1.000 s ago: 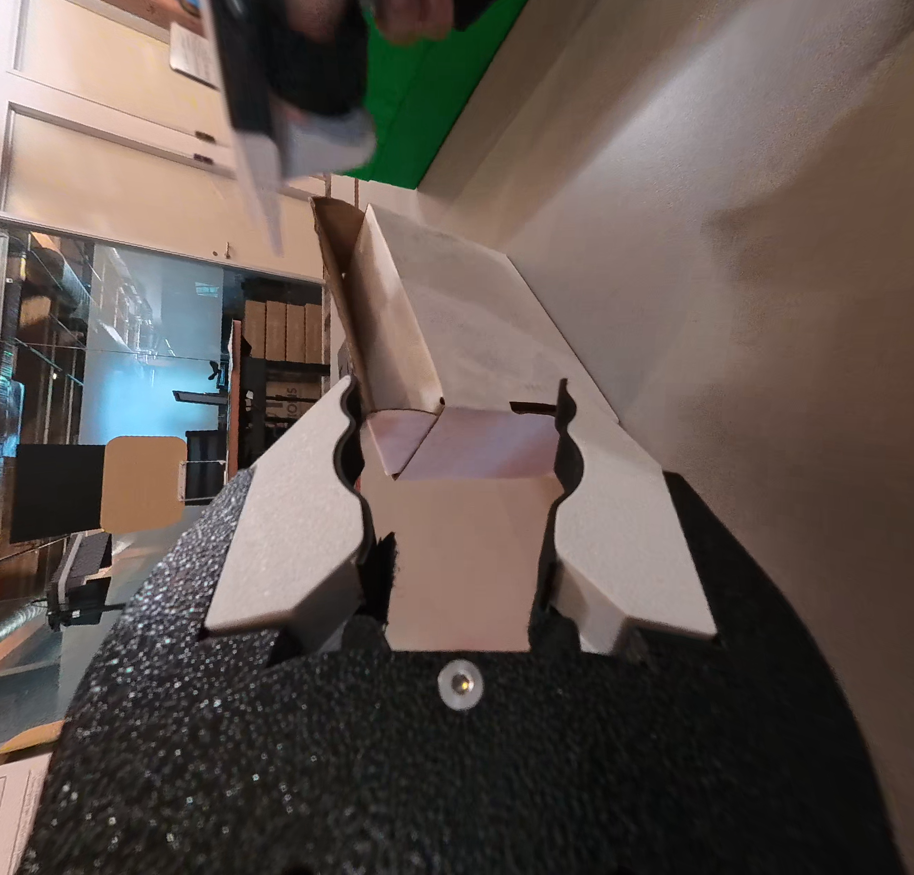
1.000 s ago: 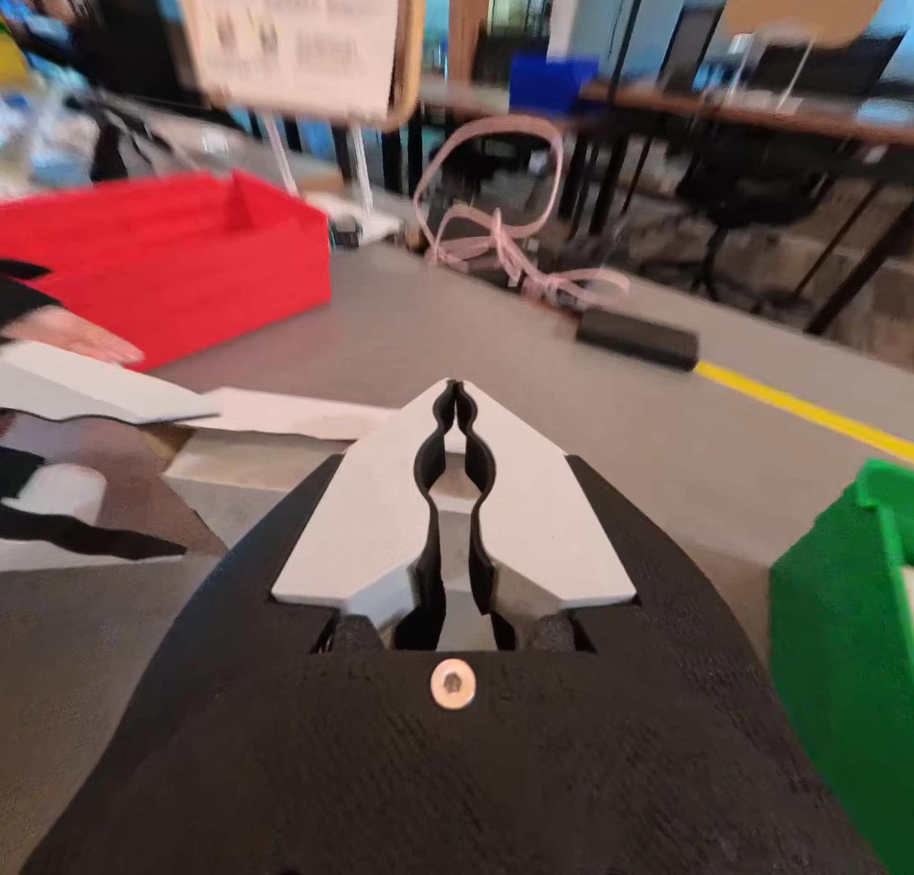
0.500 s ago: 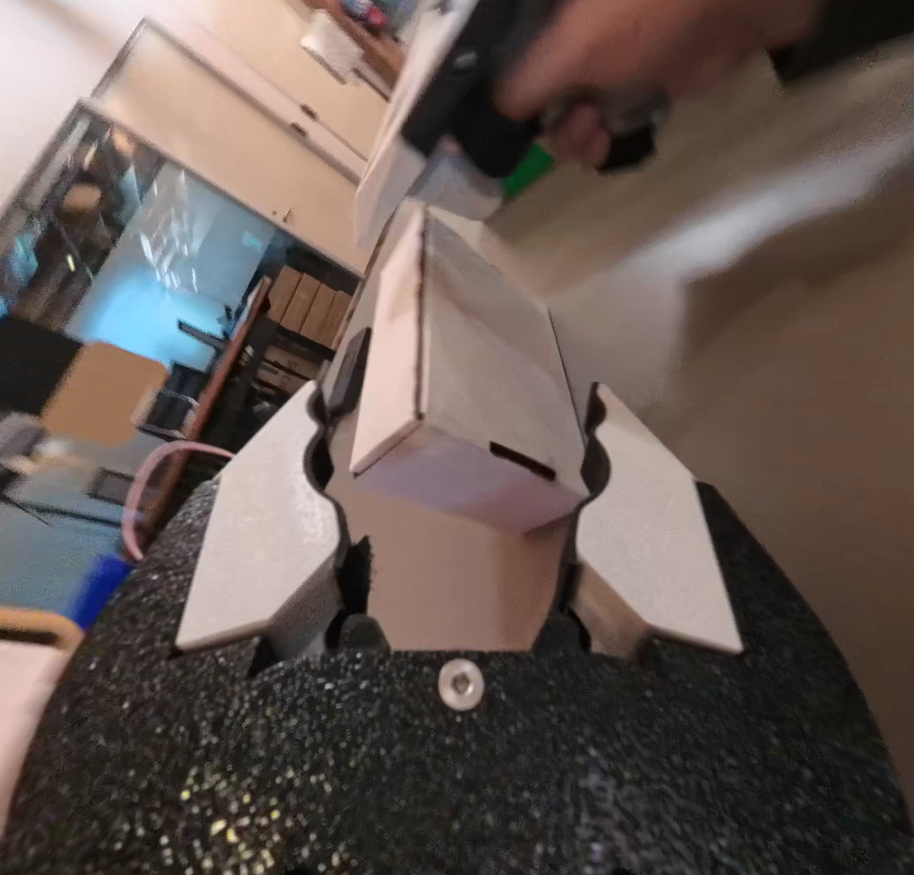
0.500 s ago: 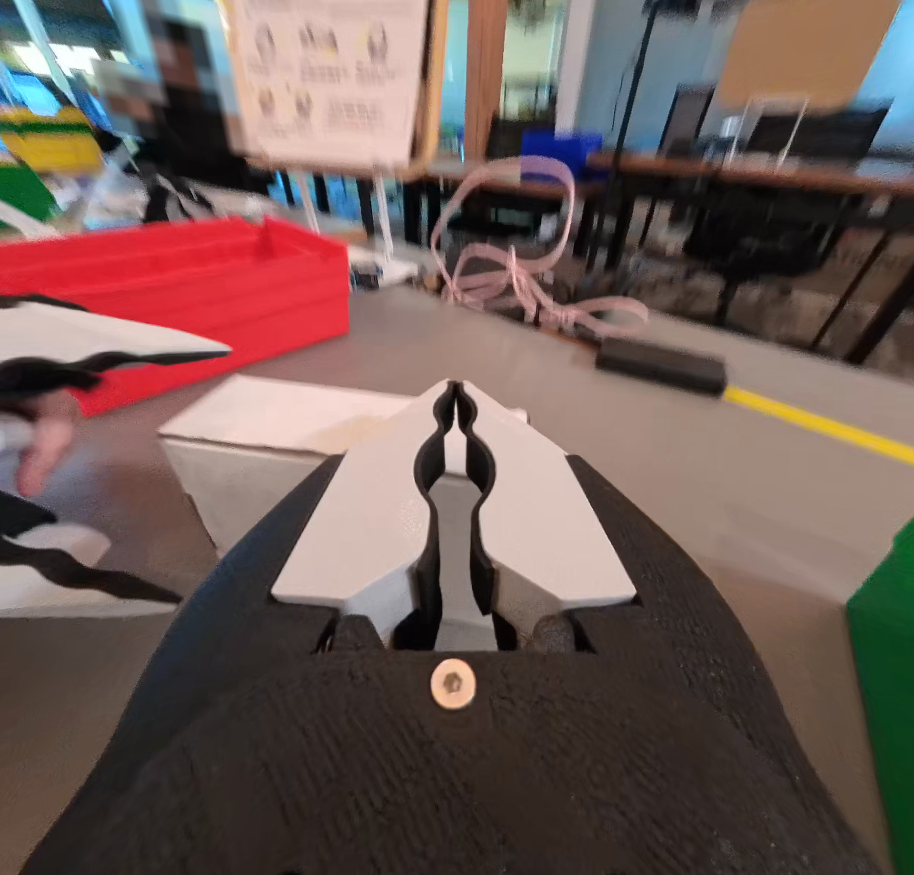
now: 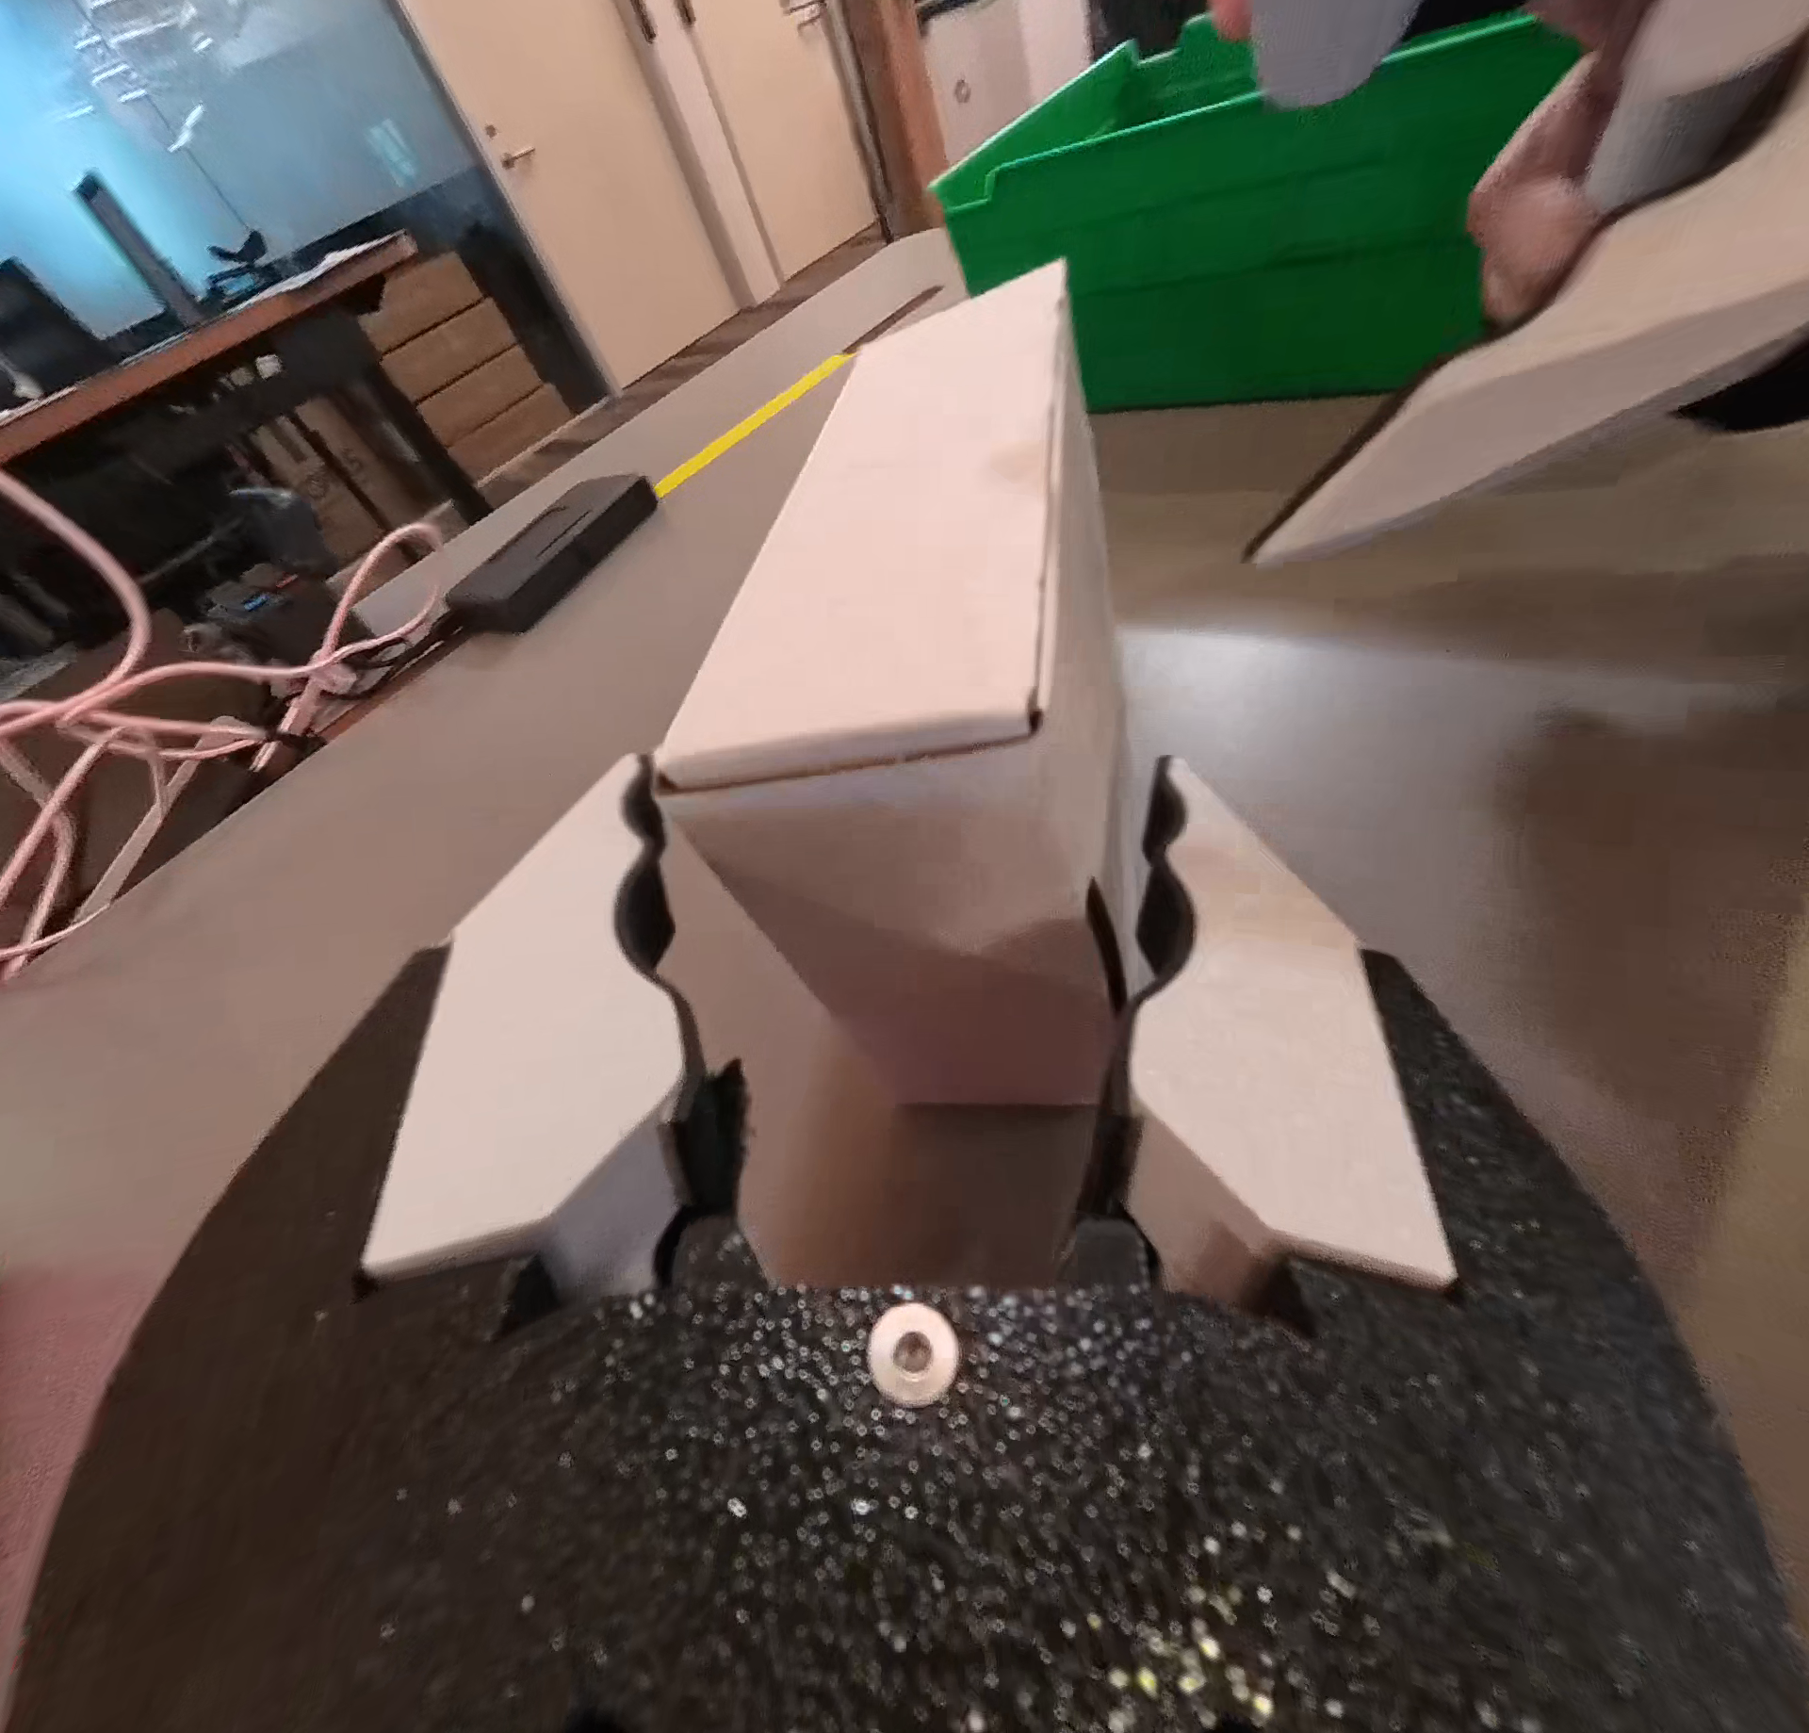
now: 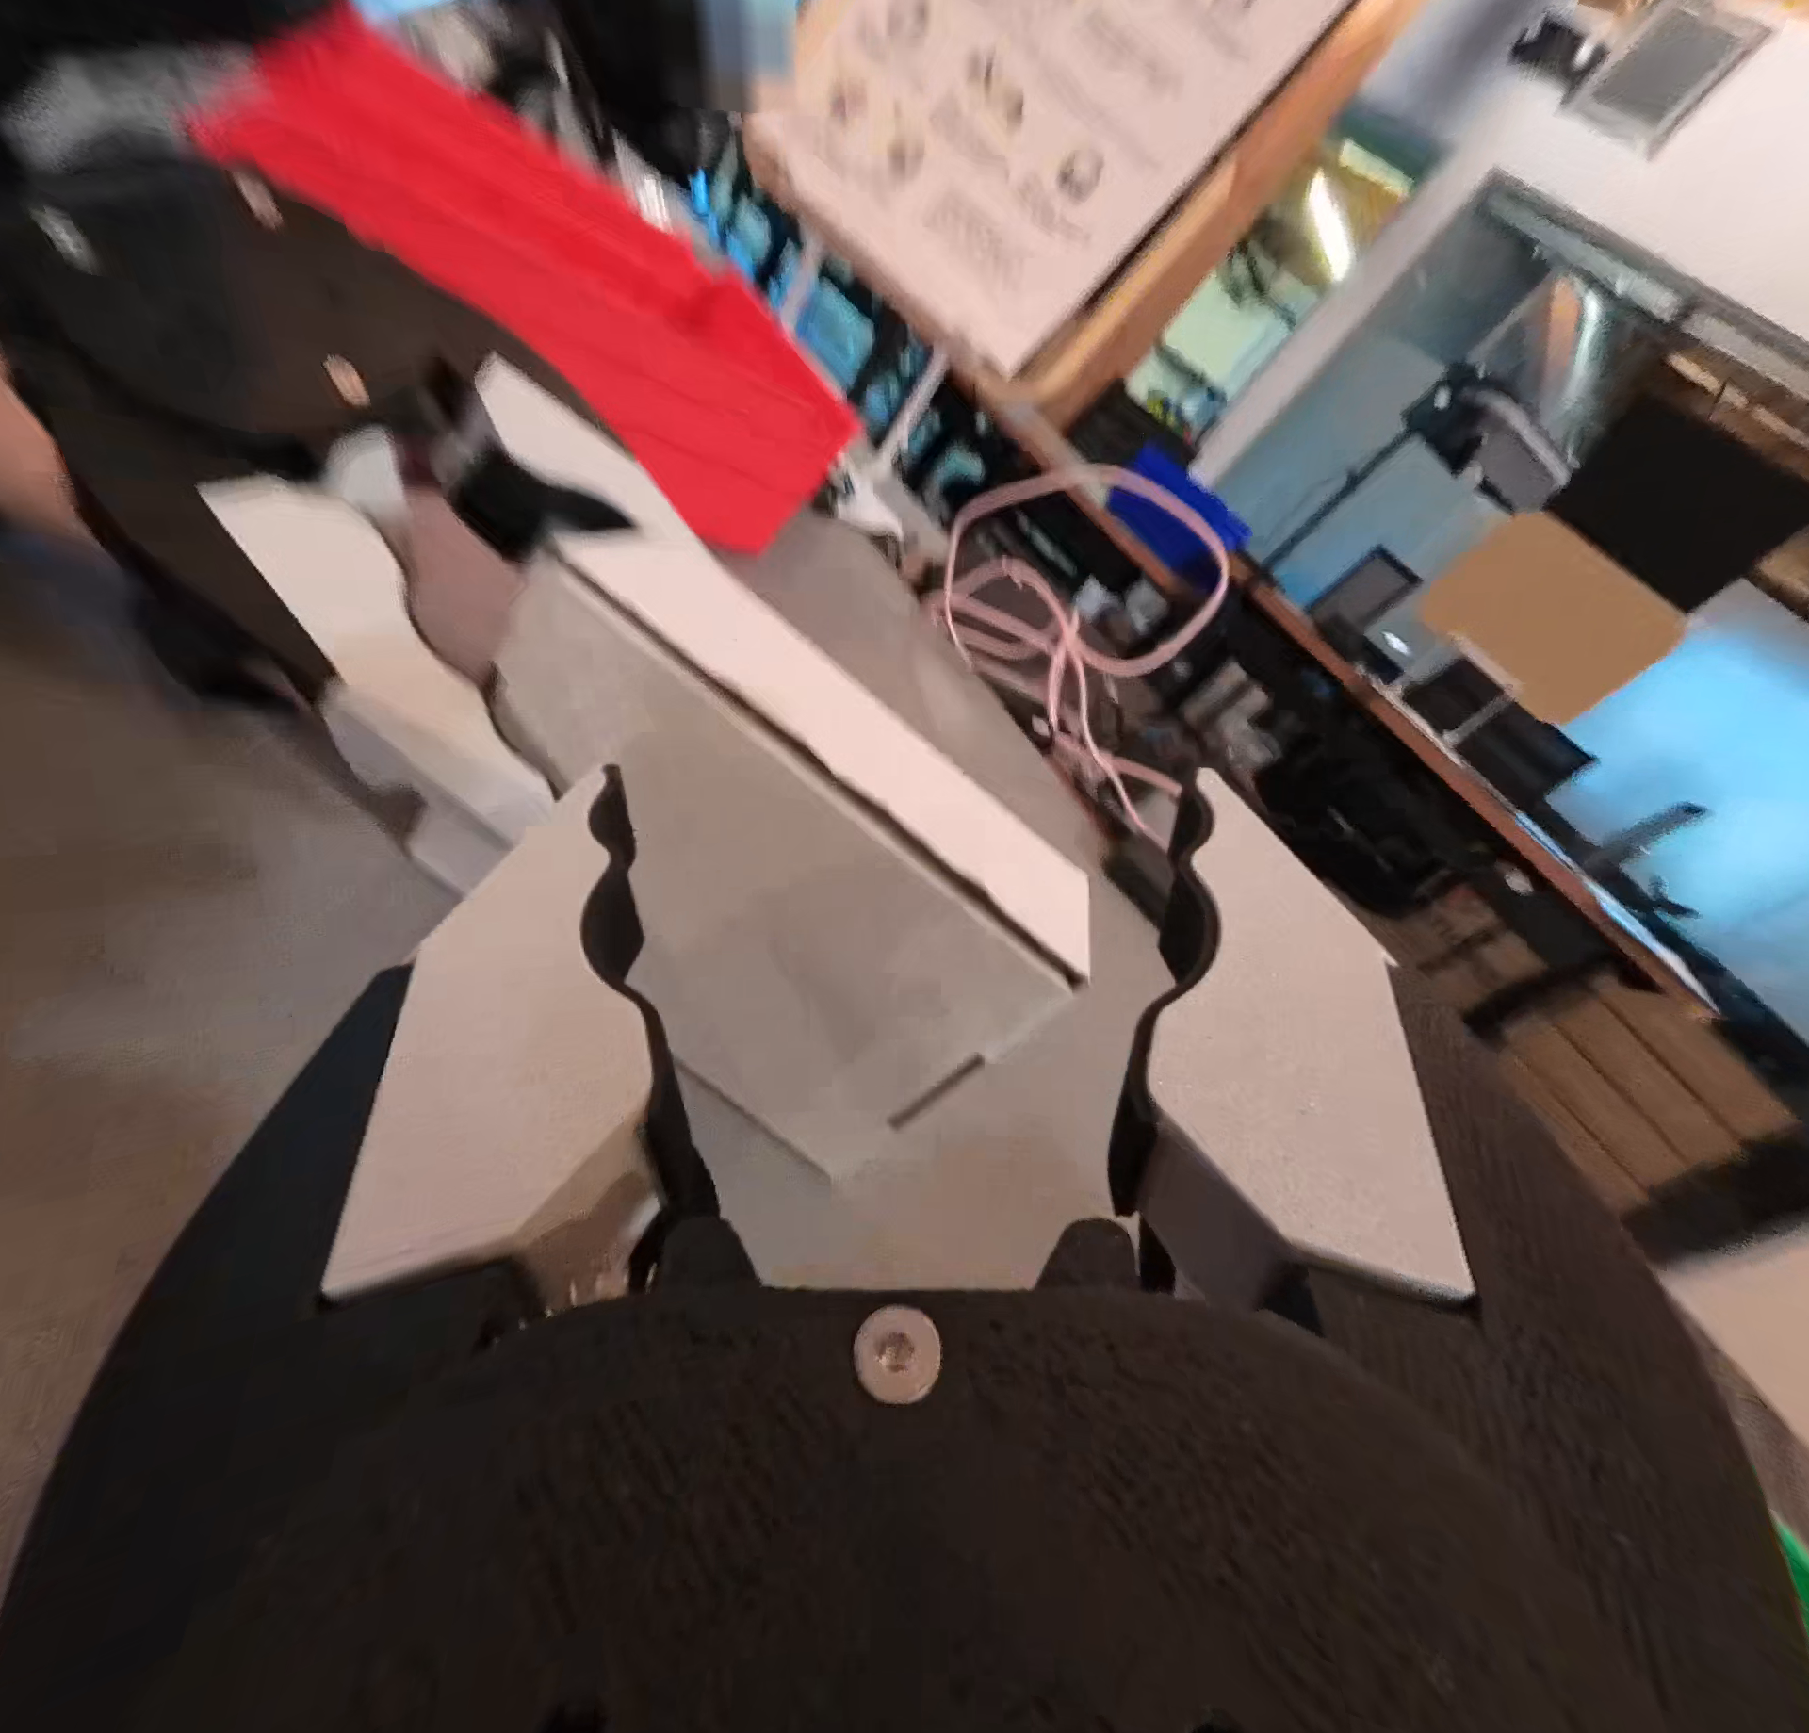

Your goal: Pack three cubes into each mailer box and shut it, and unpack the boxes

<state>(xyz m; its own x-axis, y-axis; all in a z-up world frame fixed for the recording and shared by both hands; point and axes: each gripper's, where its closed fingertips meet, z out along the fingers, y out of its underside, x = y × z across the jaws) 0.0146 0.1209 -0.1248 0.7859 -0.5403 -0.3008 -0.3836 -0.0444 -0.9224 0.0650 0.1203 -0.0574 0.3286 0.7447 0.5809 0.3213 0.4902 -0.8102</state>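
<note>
Between my left fingers (image 5: 905, 775) sits one end of a closed white box (image 5: 920, 550). My jaws stand wide around it; the left pad is at its corner, the right pad shows a thin gap, so I can't tell whether I grip it. Beyond its far end stands a green bin (image 5: 1243, 217). My right gripper (image 6: 905, 785) is spread wide too, the box's other end (image 6: 832, 903) lying askew between pads that don't press it. A red bin (image 6: 548, 266) lies past its left side.
</note>
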